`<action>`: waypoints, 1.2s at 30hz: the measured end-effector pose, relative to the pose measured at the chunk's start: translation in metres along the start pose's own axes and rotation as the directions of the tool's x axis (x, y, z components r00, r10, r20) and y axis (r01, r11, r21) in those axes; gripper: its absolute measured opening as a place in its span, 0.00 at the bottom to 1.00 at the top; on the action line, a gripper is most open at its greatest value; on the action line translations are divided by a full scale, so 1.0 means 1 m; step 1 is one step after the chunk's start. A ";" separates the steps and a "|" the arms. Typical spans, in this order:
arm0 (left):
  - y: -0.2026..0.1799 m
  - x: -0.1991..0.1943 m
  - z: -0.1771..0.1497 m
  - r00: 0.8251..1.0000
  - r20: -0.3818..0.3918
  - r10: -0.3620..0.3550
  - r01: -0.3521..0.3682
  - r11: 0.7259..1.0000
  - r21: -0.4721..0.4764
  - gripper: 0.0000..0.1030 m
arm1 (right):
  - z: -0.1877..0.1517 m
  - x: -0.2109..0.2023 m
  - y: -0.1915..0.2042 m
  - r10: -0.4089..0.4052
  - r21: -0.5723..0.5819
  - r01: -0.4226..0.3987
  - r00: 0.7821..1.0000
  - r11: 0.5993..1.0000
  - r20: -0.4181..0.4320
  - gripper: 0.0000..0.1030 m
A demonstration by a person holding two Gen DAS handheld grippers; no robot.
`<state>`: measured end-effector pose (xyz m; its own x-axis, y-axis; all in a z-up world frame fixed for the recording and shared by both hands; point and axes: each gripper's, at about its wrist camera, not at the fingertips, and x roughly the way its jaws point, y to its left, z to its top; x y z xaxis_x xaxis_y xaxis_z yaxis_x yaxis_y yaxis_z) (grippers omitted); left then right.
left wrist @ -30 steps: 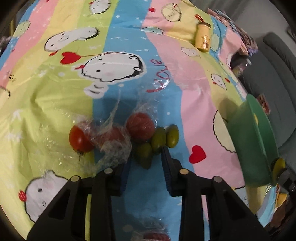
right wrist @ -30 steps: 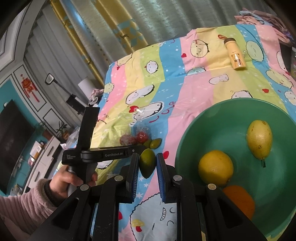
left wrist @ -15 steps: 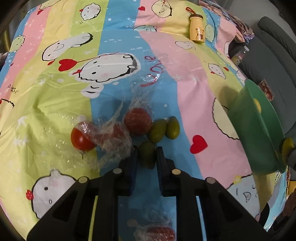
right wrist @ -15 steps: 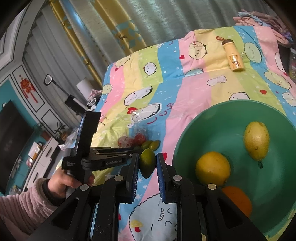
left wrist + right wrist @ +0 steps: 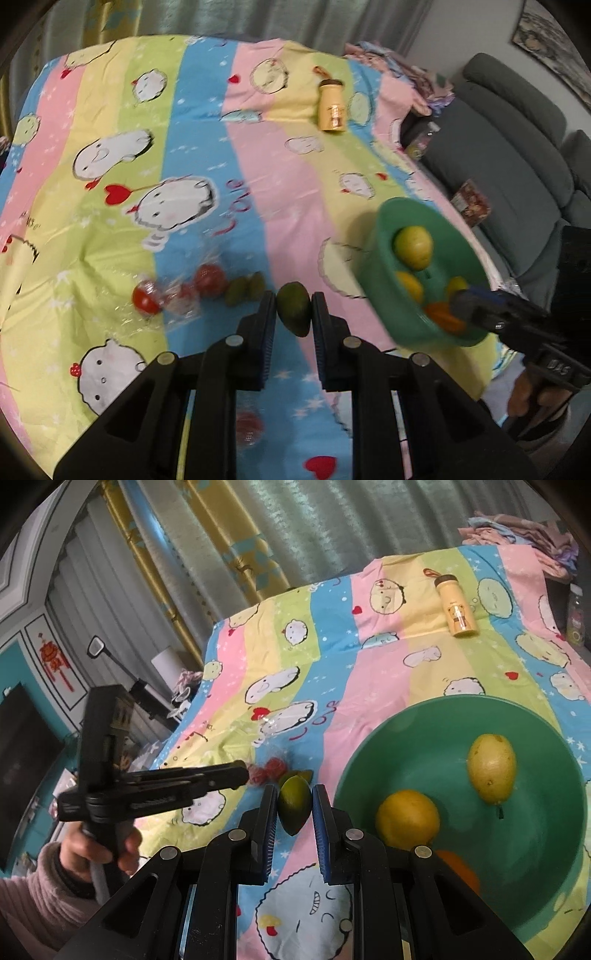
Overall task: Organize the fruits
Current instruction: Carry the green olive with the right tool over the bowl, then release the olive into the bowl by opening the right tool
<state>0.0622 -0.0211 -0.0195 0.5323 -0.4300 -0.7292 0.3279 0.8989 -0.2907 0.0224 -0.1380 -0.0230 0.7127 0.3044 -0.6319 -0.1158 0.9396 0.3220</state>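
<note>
My left gripper (image 5: 293,306) is shut on a dark green fruit (image 5: 294,309) and holds it up off the striped cloth. Two more green fruits (image 5: 245,290) and red tomatoes in clear wrap (image 5: 173,295) lie on the cloth below it, to the left. My right gripper (image 5: 294,805) is shut on a green lime (image 5: 293,805), just left of the green bowl (image 5: 406,738). The bowl holds a yellow pear (image 5: 491,768), a yellow round fruit (image 5: 408,818) and an orange (image 5: 456,867). In the left wrist view the bowl (image 5: 384,258) sits at the right, with the right gripper (image 5: 476,306) over its near rim.
A yellow bottle (image 5: 331,107) lies at the far side of the cloth. A grey sofa (image 5: 517,147) stands beyond the right edge. Another wrapped red fruit (image 5: 249,424) lies close under my left gripper. A person's hand and pink sleeve (image 5: 55,878) hold the left gripper.
My left gripper closed on the green fruit, then lifted it off the cloth and swung right toward the bowl. The right gripper kept still with its lime.
</note>
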 end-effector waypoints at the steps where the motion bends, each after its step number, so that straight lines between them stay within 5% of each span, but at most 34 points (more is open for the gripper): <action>1: -0.003 -0.001 0.002 1.000 0.003 -0.011 0.011 1.000 0.003 0.18 | 0.000 -0.003 -0.002 -0.003 0.003 0.003 1.000 1.000 0.006 0.20; 18: -0.095 0.037 0.021 0.990 -0.063 -0.129 0.137 0.978 0.154 0.18 | -0.008 -0.030 -0.053 -0.133 0.086 0.130 0.990 0.988 0.040 0.20; 36: -0.116 0.068 0.011 0.989 -0.135 -0.063 0.093 0.969 0.227 0.18 | -0.016 -0.026 -0.076 -0.166 0.145 0.165 0.986 0.976 -0.001 0.20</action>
<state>0.0687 -0.1550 -0.0287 0.4001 -0.4706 -0.7864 0.5449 0.8121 -0.2087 0.0015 -0.2155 -0.0421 0.7211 0.1441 -0.6777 0.1046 0.9443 0.3121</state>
